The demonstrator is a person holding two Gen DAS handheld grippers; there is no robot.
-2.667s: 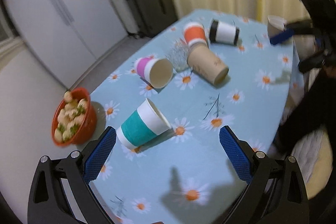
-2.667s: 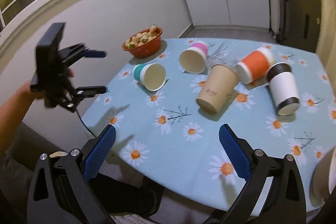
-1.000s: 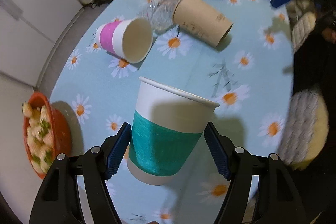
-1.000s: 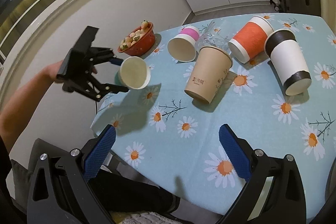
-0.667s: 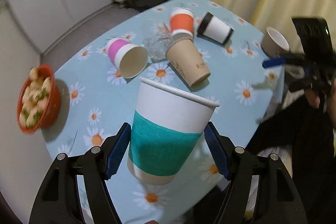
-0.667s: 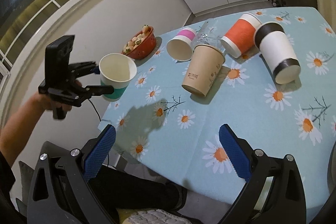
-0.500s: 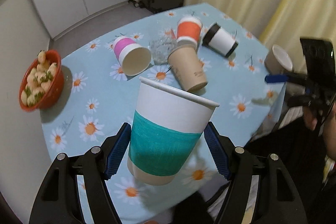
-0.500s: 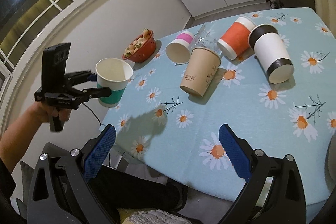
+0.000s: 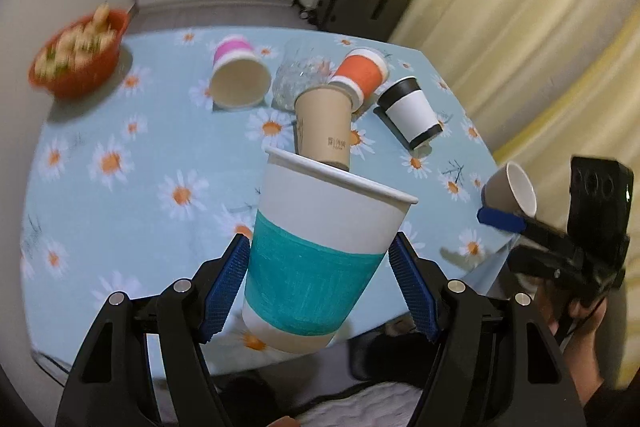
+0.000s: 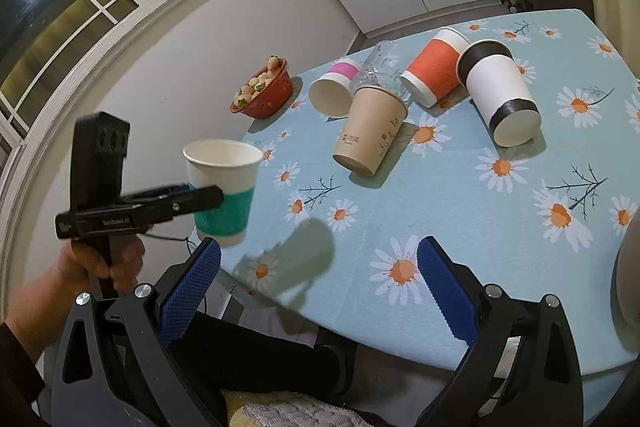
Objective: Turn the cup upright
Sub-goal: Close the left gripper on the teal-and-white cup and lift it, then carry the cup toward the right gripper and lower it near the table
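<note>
My left gripper (image 9: pixel 320 287) is shut on a white paper cup with a teal band (image 9: pixel 320 255). It holds the cup mouth-up in the air, out past the near edge of the table. The right wrist view shows the same cup (image 10: pixel 222 187) upright in the left gripper (image 10: pixel 212 193), left of the table. My right gripper (image 10: pixel 316 279) is open and empty above the near table edge; it also shows at the right of the left wrist view (image 9: pixel 500 221).
On the daisy-print tablecloth (image 10: pixel 460 211) lie a pink cup (image 10: pixel 334 89), a tan cup (image 10: pixel 370 129), an orange cup (image 10: pixel 436 67) and a black-banded white cup (image 10: pixel 500 91), all on their sides. A clear glass (image 10: pixel 378 65) and a red bowl of food (image 10: pixel 262 93) sit behind them.
My left gripper closed on the teal cup, which had lain on its side, lifted it, turned it mouth-up and drew it back off the table edge. My right gripper stayed open.
</note>
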